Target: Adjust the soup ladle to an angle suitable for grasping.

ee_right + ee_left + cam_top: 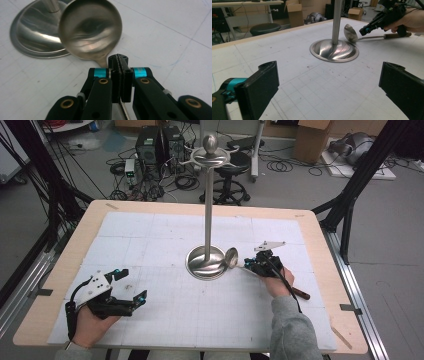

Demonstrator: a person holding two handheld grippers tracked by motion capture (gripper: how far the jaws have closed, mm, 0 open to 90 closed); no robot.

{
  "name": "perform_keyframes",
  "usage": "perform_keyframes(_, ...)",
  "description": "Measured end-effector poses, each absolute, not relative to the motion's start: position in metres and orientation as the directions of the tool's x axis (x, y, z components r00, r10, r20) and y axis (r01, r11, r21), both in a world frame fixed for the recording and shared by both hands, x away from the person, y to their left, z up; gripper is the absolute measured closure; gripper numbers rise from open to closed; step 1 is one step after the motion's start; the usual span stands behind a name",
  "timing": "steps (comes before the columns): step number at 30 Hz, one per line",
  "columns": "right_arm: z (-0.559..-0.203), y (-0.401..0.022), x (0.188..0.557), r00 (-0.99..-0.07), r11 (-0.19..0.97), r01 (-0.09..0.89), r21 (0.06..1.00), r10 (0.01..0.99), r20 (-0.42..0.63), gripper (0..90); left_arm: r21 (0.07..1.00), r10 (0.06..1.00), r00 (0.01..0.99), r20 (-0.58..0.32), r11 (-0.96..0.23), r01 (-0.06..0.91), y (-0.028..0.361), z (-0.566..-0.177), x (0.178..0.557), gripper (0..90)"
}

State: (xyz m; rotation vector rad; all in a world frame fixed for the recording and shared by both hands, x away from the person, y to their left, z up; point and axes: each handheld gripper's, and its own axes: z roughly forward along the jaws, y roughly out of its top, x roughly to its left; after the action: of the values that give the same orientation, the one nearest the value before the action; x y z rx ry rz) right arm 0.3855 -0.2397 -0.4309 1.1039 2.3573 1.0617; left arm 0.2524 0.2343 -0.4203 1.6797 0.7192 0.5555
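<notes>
Two grippers show in the high view. The right gripper (252, 265) is clenched on the thin shaft of a steel ladle (231, 257), whose bowl sticks out past the fingertips toward the left and sits just beside the round base of the tall metal stand (208, 220). The ladle's dark wooden handle runs back under the right hand (278, 279) and pokes out behind it, toward the table's right edge. That forearm, in a grey sleeve, comes up from the bottom edge and angles in toward the stand, with the gripper lying low and nearly level over the white gridded mat (165, 240). The left gripper (132, 287) rests low on the mat, well apart from the ladle, its jaws spread wide with nothing between them; the left hand (92, 322) wraps its body from behind.

From the left gripper view, the two black fingers (264, 85) stand far apart at the bottom corners, with bare mat between them. Ahead of them lies the stand's dish-shaped base, and just to its right the ladle's bowl stands tilted up on edge, held by the other gripper.

In the right gripper view, the fingers (115, 80) press flat together on the ladle's narrow shaft. The bowl rises straight beyond the fingertips, its hollow facing the camera, overlapping the rim of the stand's base.
</notes>
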Motion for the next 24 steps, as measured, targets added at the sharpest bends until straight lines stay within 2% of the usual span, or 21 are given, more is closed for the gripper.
perform_keyframes(13,-0.441,-0.238,0.400,-0.647,0.420,0.552,0.720,0.761,0.052,89.9,0.977,0.716,0.697,-0.026,-0.129,0.168,0.235,-0.420,0.251,3.2)
perform_keyframes(24,-0.441,-0.229,0.400,-0.631,0.441,0.559,0.702,0.776,0.016,89.8,0.976,0.717,0.696,-0.026,-0.132,0.172,0.235,-0.420,0.251,3.2)
